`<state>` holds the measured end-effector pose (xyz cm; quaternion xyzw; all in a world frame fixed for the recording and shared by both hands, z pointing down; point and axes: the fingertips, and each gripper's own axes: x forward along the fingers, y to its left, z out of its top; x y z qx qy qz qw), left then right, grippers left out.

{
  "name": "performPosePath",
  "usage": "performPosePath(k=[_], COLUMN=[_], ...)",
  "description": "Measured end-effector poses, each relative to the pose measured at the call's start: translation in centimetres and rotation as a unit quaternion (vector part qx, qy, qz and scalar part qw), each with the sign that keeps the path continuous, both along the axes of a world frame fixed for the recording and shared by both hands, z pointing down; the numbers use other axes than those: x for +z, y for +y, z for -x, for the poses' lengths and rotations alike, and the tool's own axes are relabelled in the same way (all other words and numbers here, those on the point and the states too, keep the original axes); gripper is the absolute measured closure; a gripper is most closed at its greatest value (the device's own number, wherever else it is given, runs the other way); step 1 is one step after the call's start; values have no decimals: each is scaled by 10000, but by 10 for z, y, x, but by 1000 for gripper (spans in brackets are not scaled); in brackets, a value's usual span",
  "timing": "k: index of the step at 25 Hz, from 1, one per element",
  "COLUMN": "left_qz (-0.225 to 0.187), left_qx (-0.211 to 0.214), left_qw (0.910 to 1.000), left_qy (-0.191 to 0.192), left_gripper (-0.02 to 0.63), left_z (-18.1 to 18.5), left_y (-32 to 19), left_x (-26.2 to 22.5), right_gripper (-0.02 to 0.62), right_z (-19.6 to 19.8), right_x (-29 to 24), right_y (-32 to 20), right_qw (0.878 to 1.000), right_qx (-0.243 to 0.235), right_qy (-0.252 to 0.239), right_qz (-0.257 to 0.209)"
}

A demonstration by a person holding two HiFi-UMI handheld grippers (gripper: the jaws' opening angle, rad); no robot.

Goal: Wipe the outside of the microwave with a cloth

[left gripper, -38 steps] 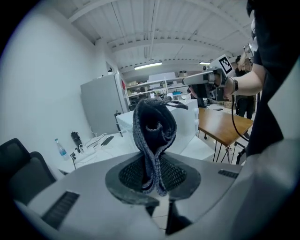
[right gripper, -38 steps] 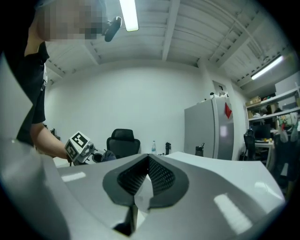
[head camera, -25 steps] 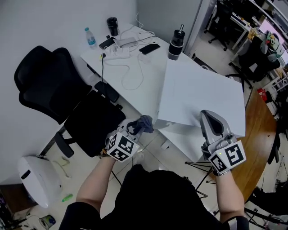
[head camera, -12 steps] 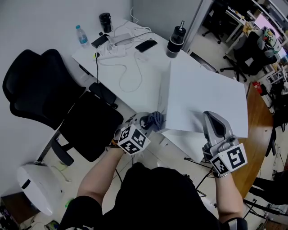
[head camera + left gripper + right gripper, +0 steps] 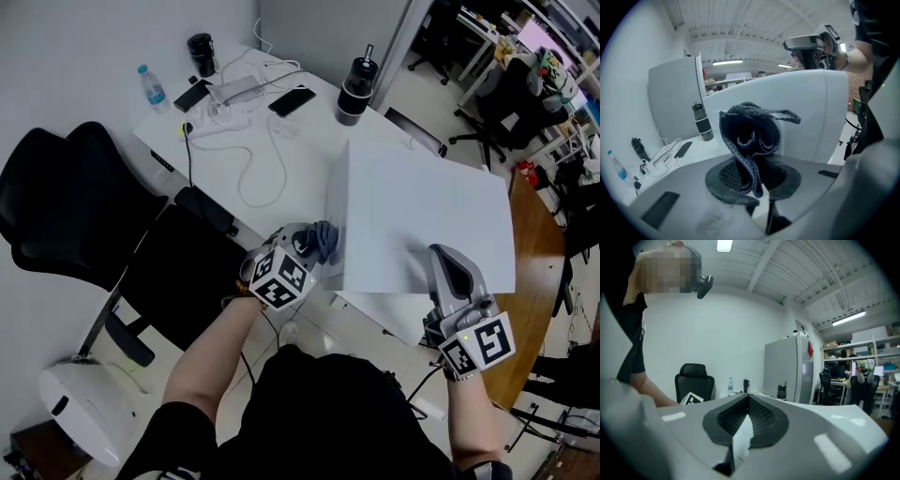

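You've got the cloth (image 5: 322, 241) bunched in your left claw (image 5: 305, 246), its jaws clamped tight on the dark fabric. It sits right at the near left corner of the microwave (image 5: 422, 225), the big white box on the table (image 5: 309, 141). Whether the cloth is pressing on the side panel yet, I can't tell.

Your right claw (image 5: 448, 267) is closed with nothing in it, lying along the microwave's near edge.

By my read you're at the start of the wipe, cloth lined up with the first face. The next move calls for firm contact on that left side, then a steady sweep along the panel while the grip stays tight.

The count:
- one cloth
- one microwave
- two claws
- one water bottle (image 5: 143, 75)
- two dark tumblers (image 5: 354, 82)
- one office chair (image 5: 84, 206)
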<state>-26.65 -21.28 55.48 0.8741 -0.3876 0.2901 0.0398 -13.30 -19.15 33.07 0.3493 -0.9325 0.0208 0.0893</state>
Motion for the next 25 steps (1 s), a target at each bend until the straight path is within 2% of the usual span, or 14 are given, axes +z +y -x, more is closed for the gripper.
performPosePath(k=[12, 25], left_qz=[36, 154], left_qx=[-235, -519], left_qw=[9997, 9983], left_qy=[-58, -192], left_gripper=[535, 535], left_z=[17, 29], left_y=[-77, -134], left_x=[7, 19], right_gripper=[594, 594], right_z=[-25, -51], right_x=[0, 5], right_y=[-16, -20], right_qw=[9986, 9952], right_qx=[537, 976], right_qy=[17, 3], right_qz=[-14, 63])
